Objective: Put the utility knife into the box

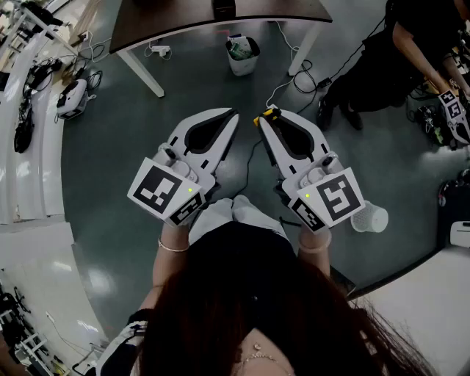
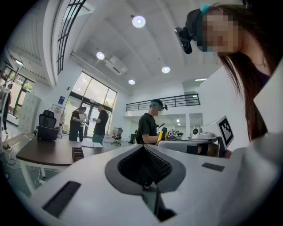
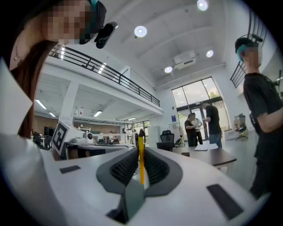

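Mostly buried between the right gripper's (image 3: 141, 171) closed jaws: utility knife (image 3: 141, 155), only a thin yellow edge showing. Cut off at 2 o'clock in the head view: another person (image 1: 400, 51). Too small to identify at 10 o'clock: floor gear (image 1: 71, 96).

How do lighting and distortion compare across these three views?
Head view: dim and underexposed, table edge bowed. Left gripper view: bright, ceiling light flares, corners vignetted black. Right gripper view: same vignette, yellow utility knife between the jaws looks sharp.
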Motion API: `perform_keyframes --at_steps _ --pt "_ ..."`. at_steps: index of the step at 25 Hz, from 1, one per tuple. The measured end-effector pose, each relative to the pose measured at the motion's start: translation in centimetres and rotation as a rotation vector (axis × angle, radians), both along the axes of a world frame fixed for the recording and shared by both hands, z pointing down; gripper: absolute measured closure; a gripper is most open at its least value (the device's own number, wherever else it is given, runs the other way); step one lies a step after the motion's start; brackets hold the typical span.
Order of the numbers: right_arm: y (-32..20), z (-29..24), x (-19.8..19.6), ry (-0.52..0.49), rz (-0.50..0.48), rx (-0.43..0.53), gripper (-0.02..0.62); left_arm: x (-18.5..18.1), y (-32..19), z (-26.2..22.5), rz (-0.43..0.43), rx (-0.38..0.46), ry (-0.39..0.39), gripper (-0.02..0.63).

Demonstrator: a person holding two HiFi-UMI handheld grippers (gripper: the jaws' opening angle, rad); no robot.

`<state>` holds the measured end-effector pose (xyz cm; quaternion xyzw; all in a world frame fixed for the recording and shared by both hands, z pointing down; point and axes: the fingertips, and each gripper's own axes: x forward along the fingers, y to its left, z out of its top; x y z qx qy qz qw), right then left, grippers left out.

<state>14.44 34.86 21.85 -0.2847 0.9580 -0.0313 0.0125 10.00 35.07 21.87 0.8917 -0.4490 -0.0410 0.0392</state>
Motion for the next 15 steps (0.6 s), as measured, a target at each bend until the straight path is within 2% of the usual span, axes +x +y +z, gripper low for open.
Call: perform_keyframes --at_steps 15 --pt "0.95 -0.4 -0.86 -0.014 0.003 0.014 0.545 -1.17 0.72 0.37 0.011 -0.024 0.017 0.606"
